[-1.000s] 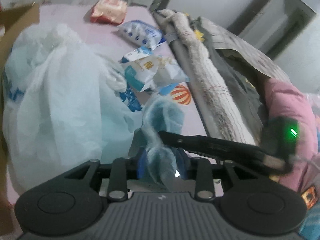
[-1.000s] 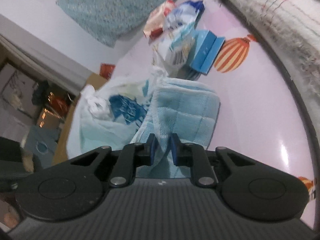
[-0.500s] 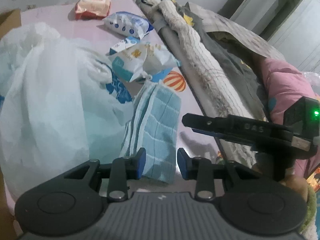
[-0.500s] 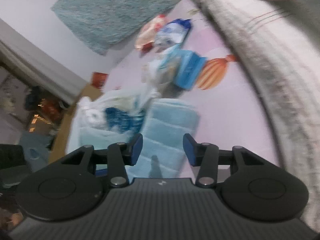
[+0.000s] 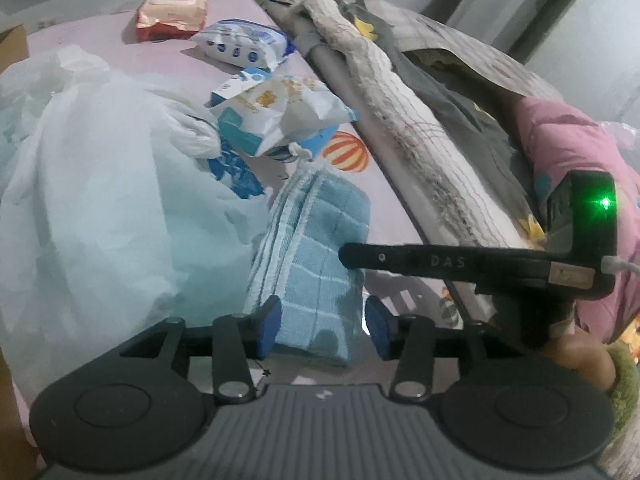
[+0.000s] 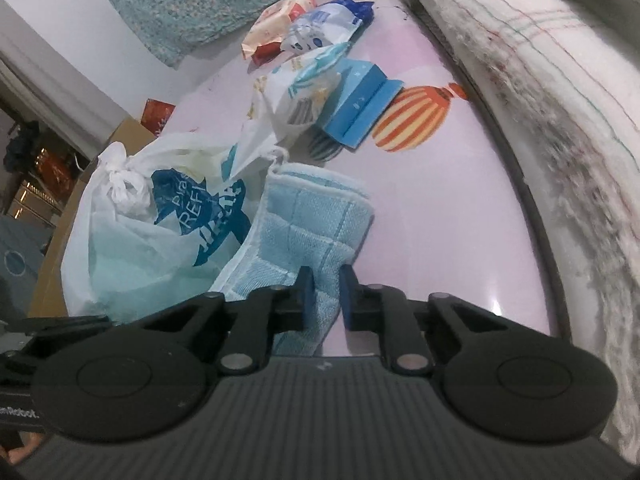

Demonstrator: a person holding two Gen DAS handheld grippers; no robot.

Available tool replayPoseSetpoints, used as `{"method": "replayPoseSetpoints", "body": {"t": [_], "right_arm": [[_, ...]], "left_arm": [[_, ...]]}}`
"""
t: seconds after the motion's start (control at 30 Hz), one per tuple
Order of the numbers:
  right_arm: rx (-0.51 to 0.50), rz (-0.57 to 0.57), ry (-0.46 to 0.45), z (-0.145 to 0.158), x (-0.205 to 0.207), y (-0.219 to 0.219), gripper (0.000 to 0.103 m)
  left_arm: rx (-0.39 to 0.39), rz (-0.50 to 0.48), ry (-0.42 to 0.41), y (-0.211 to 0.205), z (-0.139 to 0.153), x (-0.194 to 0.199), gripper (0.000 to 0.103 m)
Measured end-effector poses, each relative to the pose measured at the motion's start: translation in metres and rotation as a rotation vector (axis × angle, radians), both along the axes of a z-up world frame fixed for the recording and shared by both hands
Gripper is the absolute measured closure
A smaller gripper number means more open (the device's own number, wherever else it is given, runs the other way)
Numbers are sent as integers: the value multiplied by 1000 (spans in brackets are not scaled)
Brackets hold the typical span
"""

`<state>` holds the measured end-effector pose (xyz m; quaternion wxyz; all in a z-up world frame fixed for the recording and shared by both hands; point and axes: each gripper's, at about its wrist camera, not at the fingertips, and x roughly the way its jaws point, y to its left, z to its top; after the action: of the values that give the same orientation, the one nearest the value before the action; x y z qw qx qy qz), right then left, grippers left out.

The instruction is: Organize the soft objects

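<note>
Between my right gripper's (image 6: pixel 325 298) fingers, the blue towel (image 6: pixel 316 220) is pinched tight. My left gripper (image 5: pixel 323 325) is opening, towel edge lying loose between its pads.

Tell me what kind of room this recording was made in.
Probably a lived-in bedroom: a pink sheet with balloon print, heaped blankets alongside, and a folded blue towel beside a tied plastic bag.

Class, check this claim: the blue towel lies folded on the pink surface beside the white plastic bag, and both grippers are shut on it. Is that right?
Not quite. Only the right gripper is shut on the towel, as the right wrist view shows. In the left wrist view the left gripper is opening, its pads clear of the towel between them. The towel does lie folded on the pink surface beside the white bag.
</note>
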<state>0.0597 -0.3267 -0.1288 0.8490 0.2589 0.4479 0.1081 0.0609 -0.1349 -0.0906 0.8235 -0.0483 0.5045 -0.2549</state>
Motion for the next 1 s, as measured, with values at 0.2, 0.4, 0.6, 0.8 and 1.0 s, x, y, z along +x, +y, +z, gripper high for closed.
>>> {"method": "replayPoseSetpoints", "body": {"t": [0.2, 0.4, 0.6, 0.8, 1.0], "right_arm": [[27, -44, 19, 0, -40, -18, 92], [111, -101, 21, -4, -77, -36, 90], [226, -159, -15, -11, -97, -50, 86], [278, -187, -30, -15, -103, -53, 74], [355, -193, -39, -26, -99, -52, 70]], "left_arm": [[-12, -70, 26, -16, -2, -3, 49], [25, -178, 34, -41, -7, -11, 40], [129, -256, 2, -70, -15, -13, 23], [217, -272, 42, -90, -33, -5, 22], [261, -287, 17, -98, -36, -5, 22]]}}
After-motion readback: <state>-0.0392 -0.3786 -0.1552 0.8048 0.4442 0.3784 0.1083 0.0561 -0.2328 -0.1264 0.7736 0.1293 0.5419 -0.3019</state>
